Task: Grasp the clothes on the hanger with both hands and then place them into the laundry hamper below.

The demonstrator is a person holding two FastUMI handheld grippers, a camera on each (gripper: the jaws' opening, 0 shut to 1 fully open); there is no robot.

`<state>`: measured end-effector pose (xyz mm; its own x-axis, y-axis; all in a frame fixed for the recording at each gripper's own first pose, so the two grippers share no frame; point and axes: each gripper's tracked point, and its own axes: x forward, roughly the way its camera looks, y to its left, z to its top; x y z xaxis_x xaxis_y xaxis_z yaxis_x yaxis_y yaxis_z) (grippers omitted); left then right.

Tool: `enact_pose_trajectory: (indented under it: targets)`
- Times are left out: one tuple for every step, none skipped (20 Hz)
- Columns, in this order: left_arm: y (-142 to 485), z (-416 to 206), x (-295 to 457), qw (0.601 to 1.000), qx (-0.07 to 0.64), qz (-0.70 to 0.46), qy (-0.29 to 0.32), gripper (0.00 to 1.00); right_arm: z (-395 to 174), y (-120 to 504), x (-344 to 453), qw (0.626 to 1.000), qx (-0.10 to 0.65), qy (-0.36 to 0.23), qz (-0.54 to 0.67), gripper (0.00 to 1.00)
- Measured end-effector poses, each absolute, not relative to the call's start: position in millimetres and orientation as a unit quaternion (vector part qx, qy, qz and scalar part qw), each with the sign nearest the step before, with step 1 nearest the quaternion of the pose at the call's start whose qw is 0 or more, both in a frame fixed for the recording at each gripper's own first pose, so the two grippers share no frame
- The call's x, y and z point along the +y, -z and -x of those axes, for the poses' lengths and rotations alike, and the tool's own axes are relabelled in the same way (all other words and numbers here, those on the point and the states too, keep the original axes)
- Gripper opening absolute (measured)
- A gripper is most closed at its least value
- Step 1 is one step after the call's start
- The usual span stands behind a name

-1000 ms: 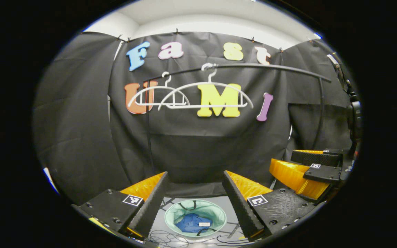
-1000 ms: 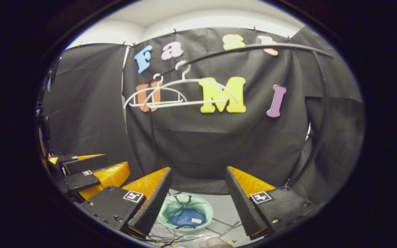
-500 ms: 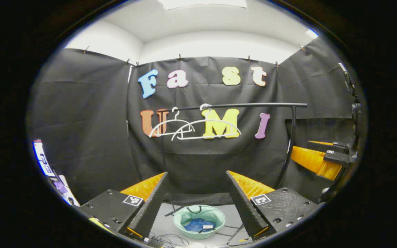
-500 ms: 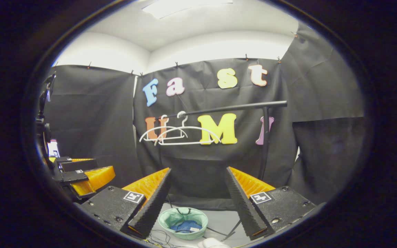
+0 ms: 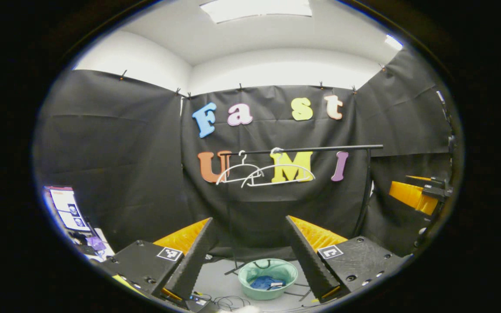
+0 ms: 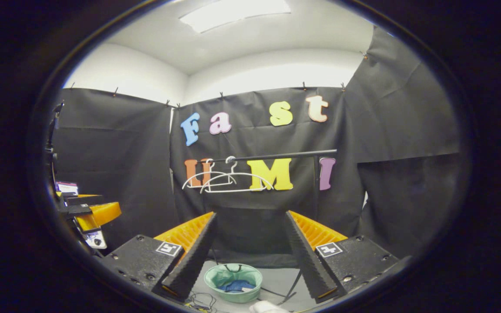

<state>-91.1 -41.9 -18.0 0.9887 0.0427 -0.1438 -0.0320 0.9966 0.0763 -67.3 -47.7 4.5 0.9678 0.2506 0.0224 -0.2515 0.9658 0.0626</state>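
Observation:
Two bare white hangers (image 5: 264,174) (image 6: 226,180) hang on a black rail (image 5: 320,149) (image 6: 283,155) in front of the far wall. Below it on the floor stands a pale green hamper (image 5: 268,278) (image 6: 233,282) with blue clothes (image 5: 264,282) (image 6: 235,286) inside. My left gripper (image 5: 249,254) is open, well back from the rail, nothing between its fingers. My right gripper (image 6: 248,252) is open too and holds nothing. In the left gripper view the right gripper (image 5: 418,193) appears at the right edge; in the right gripper view the left gripper (image 6: 87,211) appears at the left edge.
Black cables (image 5: 226,300) lie on the grey floor near the hamper. The rail's upright post (image 5: 365,191) (image 6: 315,182) stands at the right end. Papers and small items (image 5: 70,211) sit at the far left in the left gripper view.
Both grippers have pulled back and away from the rail; hangers, rail and hamper look smaller and farther off, and more ceiling shows. Both stay open. The clothes stay in the hamper.

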Motion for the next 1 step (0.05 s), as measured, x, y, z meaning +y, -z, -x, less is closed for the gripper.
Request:
enact_pose_trajectory:
  targets:
    - [16.0, 96.8, -33.1, 0.997, 0.070, -0.038, -0.021, 0.87, 71.5, 1.2, -45.0, 0.992, -0.003, -0.120, -0.033, 0.97]
